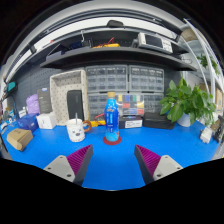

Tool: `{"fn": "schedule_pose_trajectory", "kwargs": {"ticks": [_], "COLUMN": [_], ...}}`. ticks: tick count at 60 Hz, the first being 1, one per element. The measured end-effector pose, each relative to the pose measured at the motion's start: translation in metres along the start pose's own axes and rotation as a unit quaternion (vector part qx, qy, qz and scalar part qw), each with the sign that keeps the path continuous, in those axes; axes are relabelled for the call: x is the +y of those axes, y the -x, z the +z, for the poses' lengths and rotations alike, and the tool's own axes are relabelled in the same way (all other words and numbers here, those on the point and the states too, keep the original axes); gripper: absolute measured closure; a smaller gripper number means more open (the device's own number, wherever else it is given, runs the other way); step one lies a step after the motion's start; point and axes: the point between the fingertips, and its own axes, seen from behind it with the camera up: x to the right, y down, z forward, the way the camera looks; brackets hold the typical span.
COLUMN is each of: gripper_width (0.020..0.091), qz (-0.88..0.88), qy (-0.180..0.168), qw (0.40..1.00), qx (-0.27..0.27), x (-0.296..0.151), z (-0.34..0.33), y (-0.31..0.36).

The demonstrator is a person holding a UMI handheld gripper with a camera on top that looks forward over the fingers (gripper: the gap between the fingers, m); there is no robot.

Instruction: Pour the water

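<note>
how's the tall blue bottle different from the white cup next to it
The tall blue plastic bottle is slim and much taller; the short white cup is squat and wide. The bottle stands on a red coaster straight ahead of the open gripper; the cup sits directly on the blue table, off to one side. Both stand upright, beyond the fingers.

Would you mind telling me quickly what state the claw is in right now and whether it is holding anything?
Claw: open, holding nothing; the bottle stands on the blue table, beyond the fingers.
</note>
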Motion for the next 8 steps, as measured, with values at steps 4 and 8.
{"fn": "schedule_pose_trajectory", "kwargs": {"ticks": [4, 8], "gripper_width": [0.0249, 0.0249], "qz": [0.006, 0.009], "qy": [-0.005, -0.005], "qw": [1.0, 1.0], "qx": [-0.003, -0.006], "x": [-0.002, -0.002], "z": [-0.009, -0.016], "y": [0.0, 0.003]}}
